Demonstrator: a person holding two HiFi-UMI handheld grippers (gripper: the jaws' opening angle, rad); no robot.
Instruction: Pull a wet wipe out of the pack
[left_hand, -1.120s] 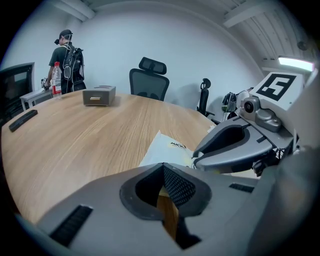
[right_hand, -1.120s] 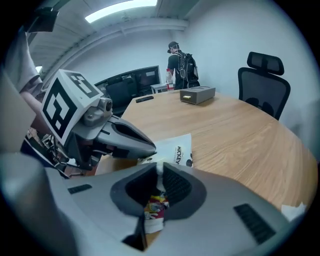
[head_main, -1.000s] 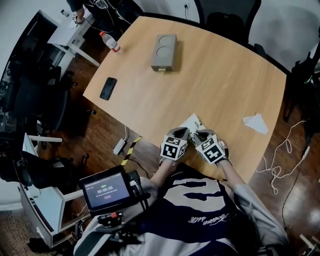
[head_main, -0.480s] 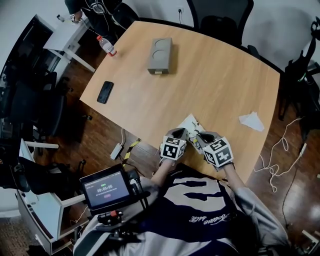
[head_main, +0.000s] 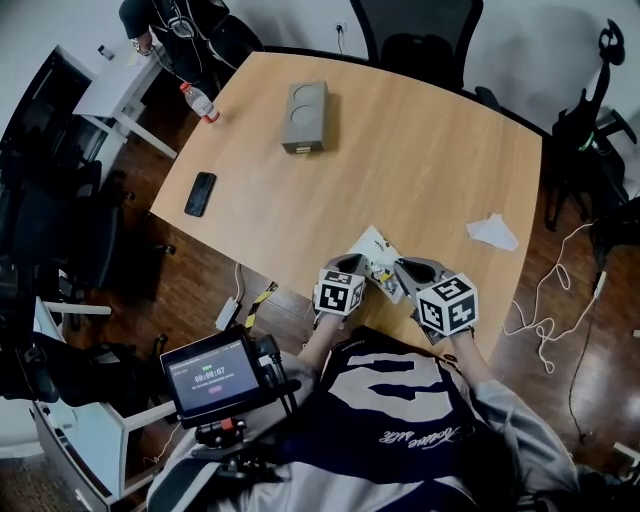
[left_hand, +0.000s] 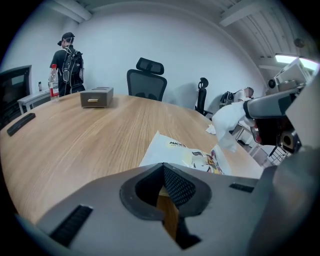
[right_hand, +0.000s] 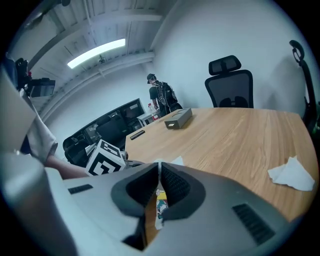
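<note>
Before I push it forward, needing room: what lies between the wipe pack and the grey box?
Only bare tabletop, from wipe pack to grey box; the head view shows it.

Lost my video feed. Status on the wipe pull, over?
Left gripper jaws shut, tips at pack edge. Right gripper shut on wet wipe, held above pack. Nothing in the way.

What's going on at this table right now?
A person works two handheld grippers at the near edge of the wooden table. The right gripper is shut on a white wet wipe, holding it above the pack. The left gripper is shut at the pack's near edge; whether it pinches the pack is unclear. A crumpled wipe lies farther right.
</note>
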